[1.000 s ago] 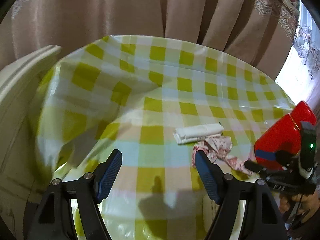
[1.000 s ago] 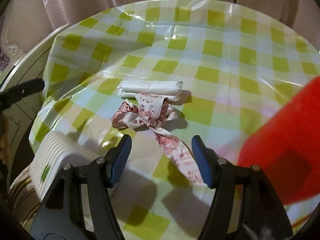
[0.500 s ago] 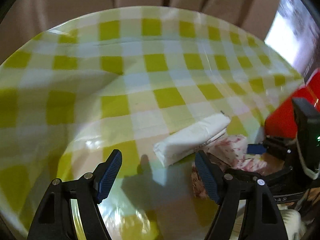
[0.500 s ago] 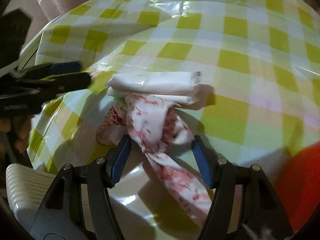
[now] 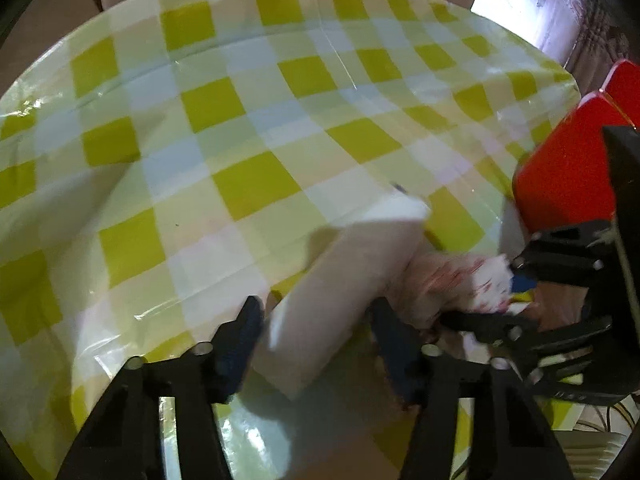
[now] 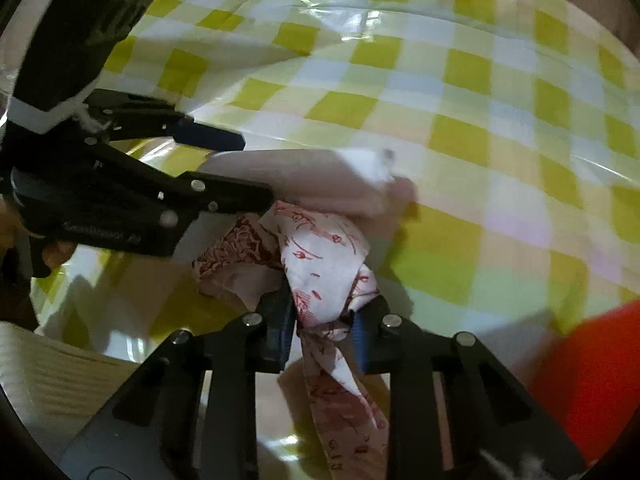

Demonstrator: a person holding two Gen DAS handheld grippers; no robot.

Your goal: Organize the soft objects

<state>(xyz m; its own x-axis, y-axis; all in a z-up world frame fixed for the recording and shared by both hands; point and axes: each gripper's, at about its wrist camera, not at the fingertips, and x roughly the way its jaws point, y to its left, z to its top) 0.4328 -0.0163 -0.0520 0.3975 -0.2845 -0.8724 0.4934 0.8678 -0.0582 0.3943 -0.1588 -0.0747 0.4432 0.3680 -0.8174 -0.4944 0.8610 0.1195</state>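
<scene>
A folded white cloth (image 5: pixel 344 272) lies on the green-checked tablecloth, between the fingers of my left gripper (image 5: pixel 316 328), whose jaws stand around its near end with a small gap. It also shows in the right wrist view (image 6: pixel 304 178). A crumpled white cloth with red print (image 6: pixel 324 264) lies against it. My right gripper (image 6: pixel 322 324) is shut on this printed cloth, whose tail hangs down past the fingers. The printed cloth shows in the left wrist view (image 5: pixel 460 280) beside the right gripper (image 5: pixel 504 300).
A red object (image 5: pixel 568 168) stands at the table's right edge, also low right in the right wrist view (image 6: pixel 600 380). The checked tablecloth (image 5: pixel 240 140) stretches far and left. A ribbed white item (image 6: pixel 52 376) sits at the near left edge. Curtains hang behind.
Both grippers moved in on the cloths. The right gripper closed on the printed cloth. The left gripper's fingers narrowed around the white folded cloth's near end.
</scene>
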